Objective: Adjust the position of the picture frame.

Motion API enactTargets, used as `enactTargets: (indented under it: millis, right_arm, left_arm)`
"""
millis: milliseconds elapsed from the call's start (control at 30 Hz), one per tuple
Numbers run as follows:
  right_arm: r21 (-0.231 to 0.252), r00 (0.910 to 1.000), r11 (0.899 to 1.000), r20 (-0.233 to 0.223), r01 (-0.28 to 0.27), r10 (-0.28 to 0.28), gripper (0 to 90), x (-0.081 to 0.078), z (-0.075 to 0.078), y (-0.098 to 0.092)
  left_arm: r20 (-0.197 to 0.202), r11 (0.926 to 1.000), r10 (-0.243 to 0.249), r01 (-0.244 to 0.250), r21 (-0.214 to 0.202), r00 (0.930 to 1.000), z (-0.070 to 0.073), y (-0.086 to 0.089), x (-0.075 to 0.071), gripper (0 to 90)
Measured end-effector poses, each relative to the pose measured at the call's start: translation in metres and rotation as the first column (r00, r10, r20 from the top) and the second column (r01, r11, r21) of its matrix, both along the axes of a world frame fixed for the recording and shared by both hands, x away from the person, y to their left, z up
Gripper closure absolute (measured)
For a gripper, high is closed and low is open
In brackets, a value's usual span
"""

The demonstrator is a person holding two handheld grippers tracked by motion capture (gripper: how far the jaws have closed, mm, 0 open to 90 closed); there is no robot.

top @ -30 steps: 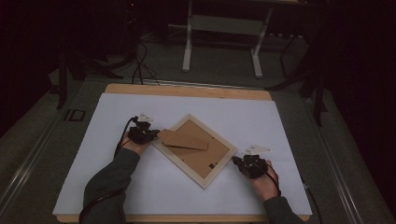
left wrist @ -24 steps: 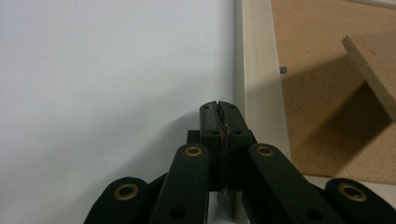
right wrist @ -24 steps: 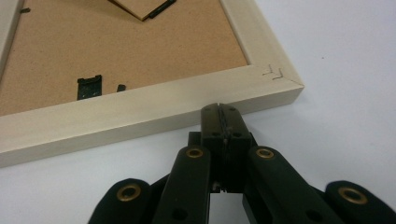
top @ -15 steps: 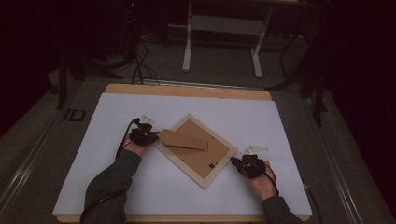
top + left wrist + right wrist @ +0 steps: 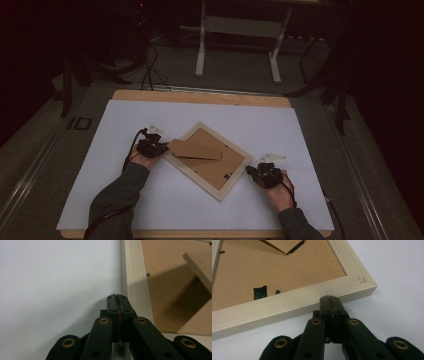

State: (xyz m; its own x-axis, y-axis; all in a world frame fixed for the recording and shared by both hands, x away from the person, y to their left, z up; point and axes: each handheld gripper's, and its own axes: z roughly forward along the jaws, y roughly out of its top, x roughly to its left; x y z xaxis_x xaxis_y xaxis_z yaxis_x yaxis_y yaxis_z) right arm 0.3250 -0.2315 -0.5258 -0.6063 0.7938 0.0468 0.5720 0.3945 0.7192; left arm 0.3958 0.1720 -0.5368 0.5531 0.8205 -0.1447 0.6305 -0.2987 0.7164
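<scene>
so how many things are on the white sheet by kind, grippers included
picture frame, lying back side up with its cardboard stand raised: 1
grippers, both shut, left gripper at the frame's left edge and right gripper near its right corner: 2
total: 3

- One picture frame (image 5: 210, 161), pale wood, lying face down in the middle of the table.
- One brown stand flap (image 5: 195, 149) on the frame's backing board, towards its left.
- One black hanger clip (image 5: 259, 292) on the backing, near the frame's near edge.
- Two grippers: the left gripper (image 5: 151, 147) at the frame's left corner, the right gripper (image 5: 264, 173) at its right corner.
- One white sheet (image 5: 280, 130) covering the table.
- One wooden table (image 5: 200, 97).
</scene>
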Motion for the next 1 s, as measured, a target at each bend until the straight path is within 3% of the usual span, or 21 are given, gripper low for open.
enactTargets:
  millis: [567, 700, 1000]
  right_arm:
    - [0.021, 0.9992, 0.999, -0.020, 0.034, -0.034, 89.9, 0.024, 0.000, 0.008]
    - [0.014, 0.9990, 0.999, -0.027, 0.037, -0.037, 89.8, 0.031, 0.001, 0.012]
    - [-0.002, 0.9985, 0.999, -0.034, 0.043, -0.043, 89.9, 0.049, 0.003, 0.021]
  left_arm:
    - [0.002, 0.9999, 0.013, -0.013, -0.010, 0.9999, -0.001, 0.012, -0.013, 90.0]
    - [0.000, 0.9999, 0.013, -0.013, 0.007, 0.9999, 0.000, 0.014, -0.017, 90.0]
    - [-0.012, 0.9976, 0.042, -0.043, -0.055, 0.9990, -0.004, 0.024, -0.030, 90.0]
